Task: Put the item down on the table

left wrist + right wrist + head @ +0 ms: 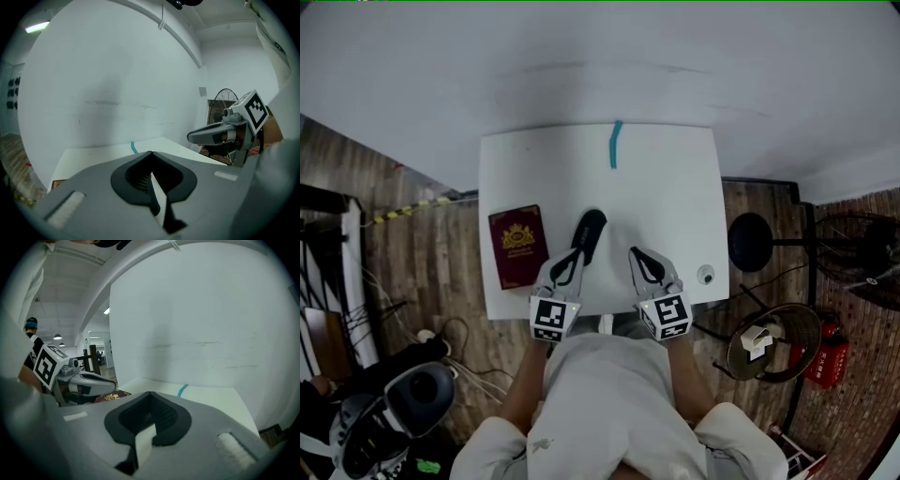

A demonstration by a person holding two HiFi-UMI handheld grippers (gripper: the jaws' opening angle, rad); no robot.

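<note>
Now my left gripper (151, 153) and right gripper (150, 393) hang side by side over the near edge of a white rectangular table (675, 197), both empty.
On each gripper I see the fingers pressed together, nothing pinched between them. A slim black oblong item (590, 231) lies flat on the table just ahead of my left fingertips and up-left of my right ones. Left of my left fingers lies a maroon booklet with a gold crest (517, 246); a teal strip (616, 144) sits well beyond both.
</note>
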